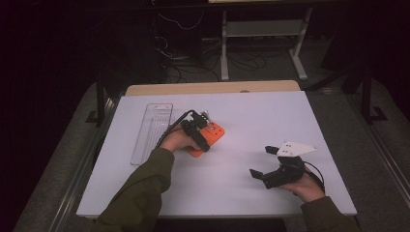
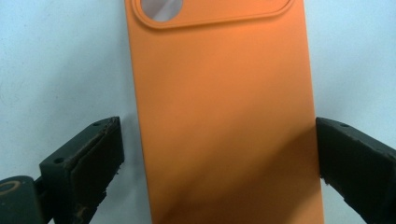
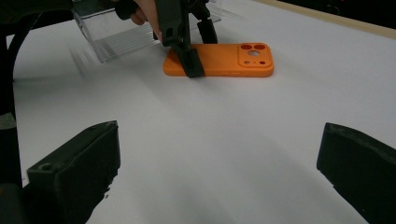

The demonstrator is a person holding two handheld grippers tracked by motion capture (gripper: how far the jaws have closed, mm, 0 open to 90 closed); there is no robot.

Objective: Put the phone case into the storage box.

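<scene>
Reaching over the orange case [image 2: 224,121] at mid-frame, the left hand-held gripper [image 2: 219,158] stands wide around it and probably must squeeze next.

no readable text, labels, brands or numbers on any surface in these views

Lab/test-bench setting: white tabletop [image 1: 251,125] on a wooden bench, dark room w/ loose cables [image 1: 193,63] tangled on the floor behind, white metal stand legs [image 1: 261,43] at rear, grey carpet either side. No domestic furnishings; looks like a recording rig.
</scene>
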